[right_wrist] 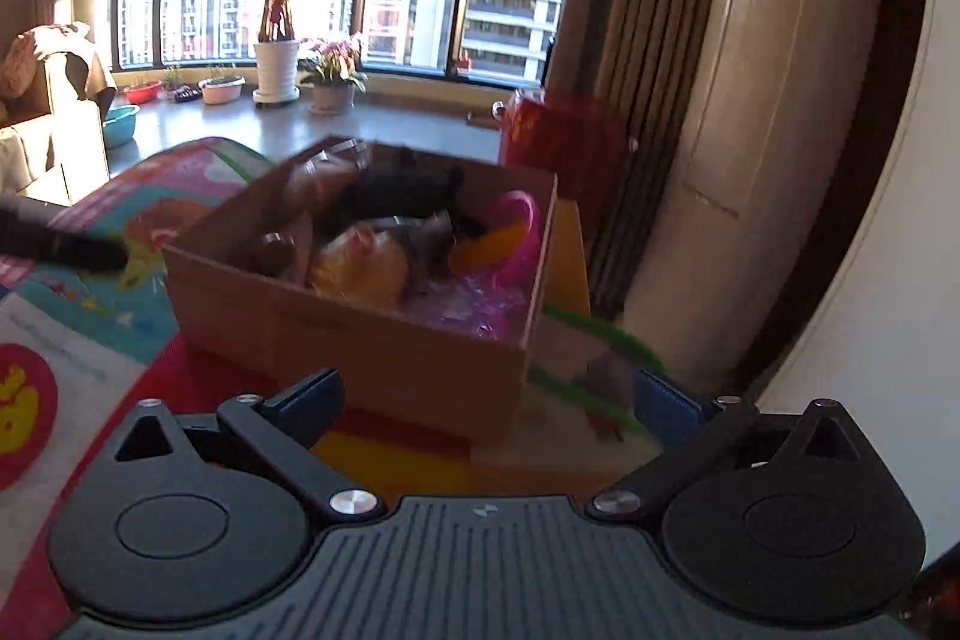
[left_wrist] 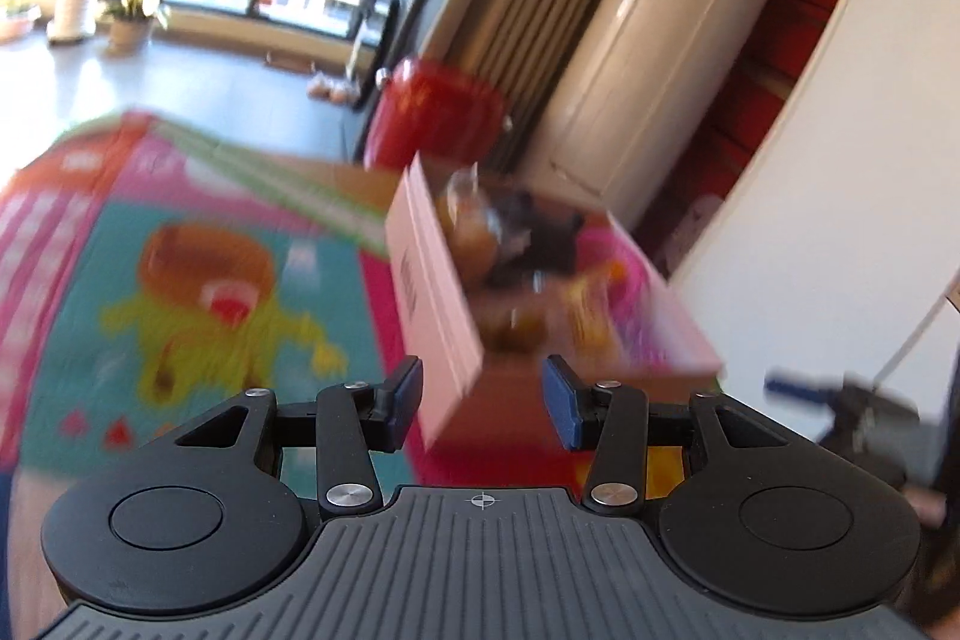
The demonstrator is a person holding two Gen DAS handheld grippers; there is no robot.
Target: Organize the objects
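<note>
An open cardboard box (left_wrist: 435, 280) (right_wrist: 360, 340) stands on a colourful play mat (left_wrist: 198, 280) (right_wrist: 90, 334). It holds several toys, among them a pink one (right_wrist: 519, 220), an orange-yellow one (right_wrist: 360, 262) and dark items, all blurred. My left gripper (left_wrist: 482, 391) hovers before the box's near corner, its blue pads a small gap apart and pressing on nothing. My right gripper (right_wrist: 489, 394) stands wide open in front of the box's near wall with nothing between its fingers. A dark part of the left gripper (right_wrist: 60, 238) shows at the left edge of the right wrist view.
A red container (left_wrist: 438, 118) (right_wrist: 558, 142) stands behind the box by the curtain (right_wrist: 630, 40). A tall cream cabinet-like unit (left_wrist: 660, 40) (right_wrist: 750, 100) rises on the right. Potted plants (right_wrist: 276, 64) line the window ledge. A sofa (right_wrist: 54, 130) is at far left.
</note>
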